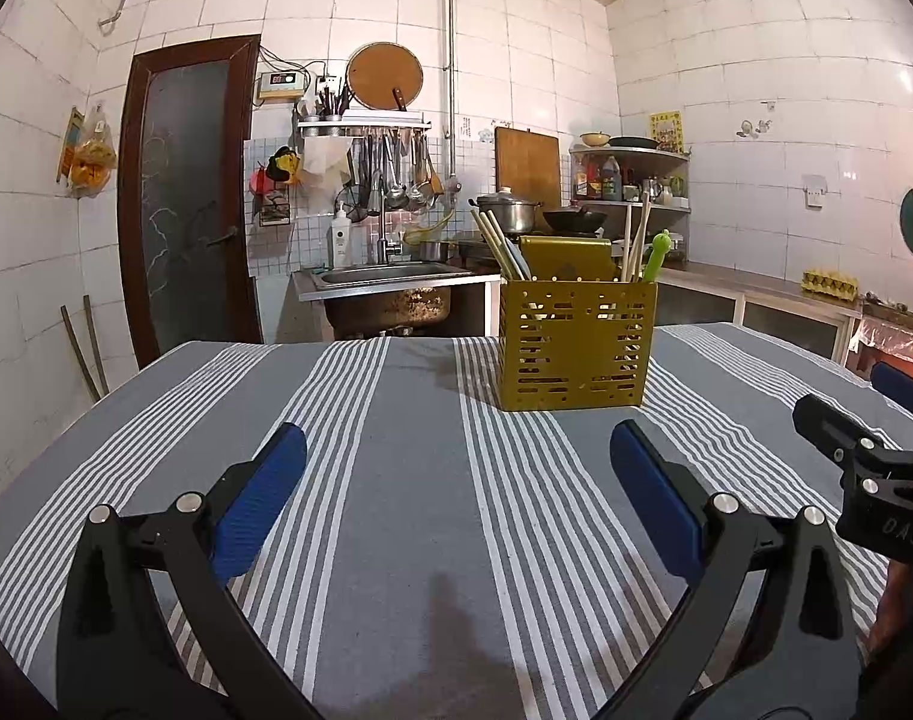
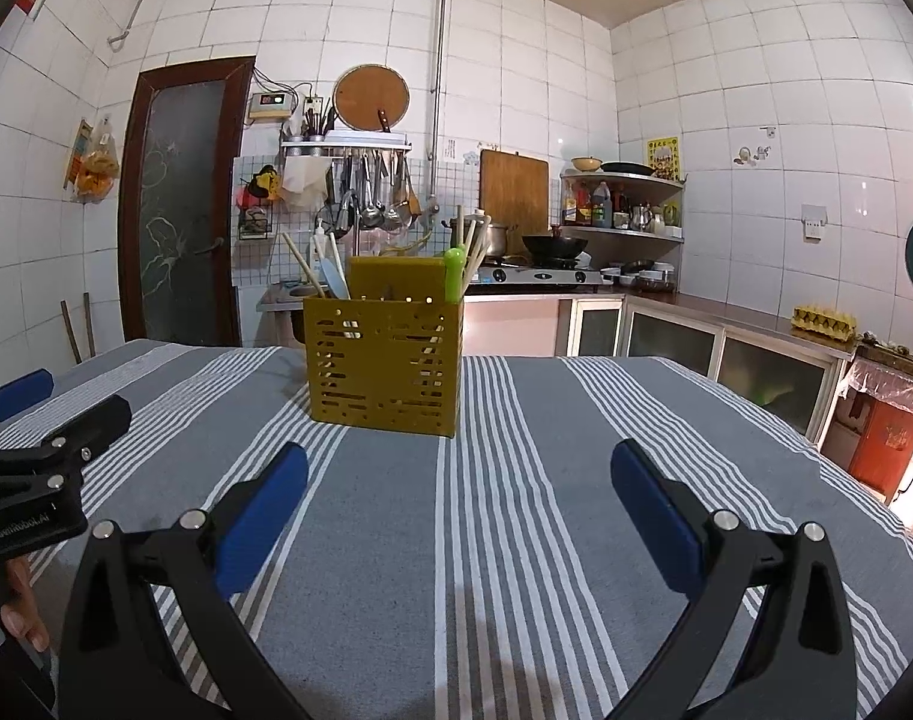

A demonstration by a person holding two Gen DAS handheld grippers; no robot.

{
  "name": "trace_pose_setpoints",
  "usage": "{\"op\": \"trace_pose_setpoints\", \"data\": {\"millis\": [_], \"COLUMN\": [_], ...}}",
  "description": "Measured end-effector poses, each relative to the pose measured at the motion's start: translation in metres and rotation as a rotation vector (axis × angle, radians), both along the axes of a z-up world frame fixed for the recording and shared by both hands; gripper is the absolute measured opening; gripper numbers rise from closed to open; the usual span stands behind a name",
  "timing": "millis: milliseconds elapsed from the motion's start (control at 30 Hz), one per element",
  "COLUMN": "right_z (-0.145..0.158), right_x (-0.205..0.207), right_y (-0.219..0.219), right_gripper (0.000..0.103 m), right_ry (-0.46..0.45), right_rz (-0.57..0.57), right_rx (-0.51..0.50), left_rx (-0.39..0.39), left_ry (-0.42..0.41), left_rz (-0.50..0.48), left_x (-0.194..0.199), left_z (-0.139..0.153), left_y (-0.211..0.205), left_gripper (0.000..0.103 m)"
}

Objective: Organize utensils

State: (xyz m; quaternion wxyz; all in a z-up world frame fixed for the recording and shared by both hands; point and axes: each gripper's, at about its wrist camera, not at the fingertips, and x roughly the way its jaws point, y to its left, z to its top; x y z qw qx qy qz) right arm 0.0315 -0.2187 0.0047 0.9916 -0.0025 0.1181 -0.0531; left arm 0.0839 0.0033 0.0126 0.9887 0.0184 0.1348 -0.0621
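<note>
Striped table [image 1: 396,480] in a tiled kitchen.
Yellow utensil caddy [image 1: 576,345] holds chopsticks [image 1: 495,240]; left tool [image 1: 456,468] and right tool [image 2: 459,474] gape, holding nothing.

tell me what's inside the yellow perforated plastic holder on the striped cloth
Standing in the yellow perforated plastic utensil holder: wooden chopsticks, a white spoon-like utensil and a green plastic utensil. The walls cover their lower ends.
</note>
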Motion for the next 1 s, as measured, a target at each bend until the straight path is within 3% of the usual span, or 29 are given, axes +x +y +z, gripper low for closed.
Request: {"op": "trace_pose_setpoints", "data": {"millis": [1000], "right_z": [0.0042], "right_x": [-0.0017], "right_y": [0.0000], "right_gripper": [0.099], "right_ry": [0.007], "right_rz": [0.004], "right_rx": [-0.010], "left_rx": [0.015], "left_ry": [-0.031], "left_rz": [-0.009], "left_x": [-0.0050], "left_z": [0.0002], "left_y": [-0.0052], "left_gripper": [0.098]}}
